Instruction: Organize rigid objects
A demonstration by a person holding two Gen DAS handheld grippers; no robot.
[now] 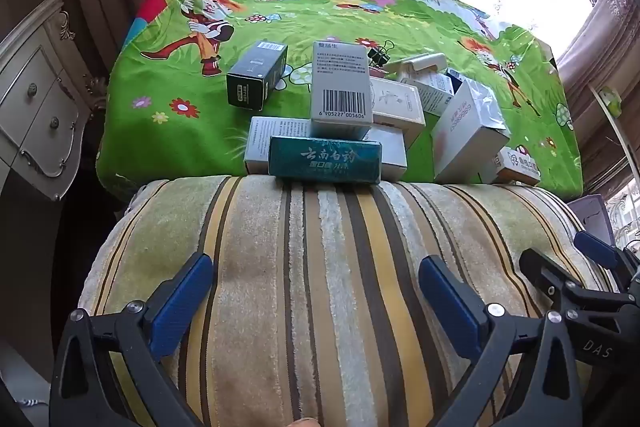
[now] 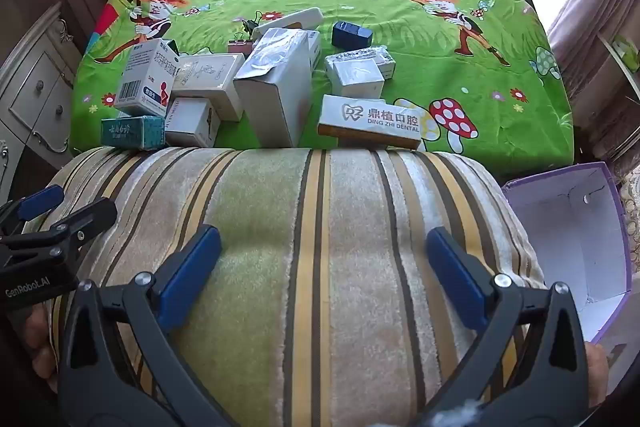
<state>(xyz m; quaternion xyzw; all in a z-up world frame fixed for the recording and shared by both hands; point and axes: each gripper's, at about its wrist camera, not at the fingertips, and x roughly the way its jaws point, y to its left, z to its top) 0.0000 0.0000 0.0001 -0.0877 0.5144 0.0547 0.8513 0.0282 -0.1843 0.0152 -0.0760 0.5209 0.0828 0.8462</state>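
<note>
a dozen or so boxes [image 2: 276, 87] sit heaped on the worktop [image 2: 500, 39], likely dumped there for sorting. both sets of fingers, left gripper [image 1: 316, 295] and right gripper [image 2: 324, 267], hang released over a striped cushion [image 2: 312, 227], which hides the heap's near edge. a purple box [image 2: 576, 227] is cut off.

Boxes [image 2: 276, 87] on cloth [image 2: 500, 67], behind cushion [image 2: 312, 247]; open carton [image 2: 576, 239] right

Both wrist views tilt steeply down from close over the striped cushion [image 1: 320, 287], facing the window across the cartoon-print cloth [image 2: 500, 75], left view beside the right, sharing the teal box [image 1: 324, 161] at the cloth's near edge.
</note>
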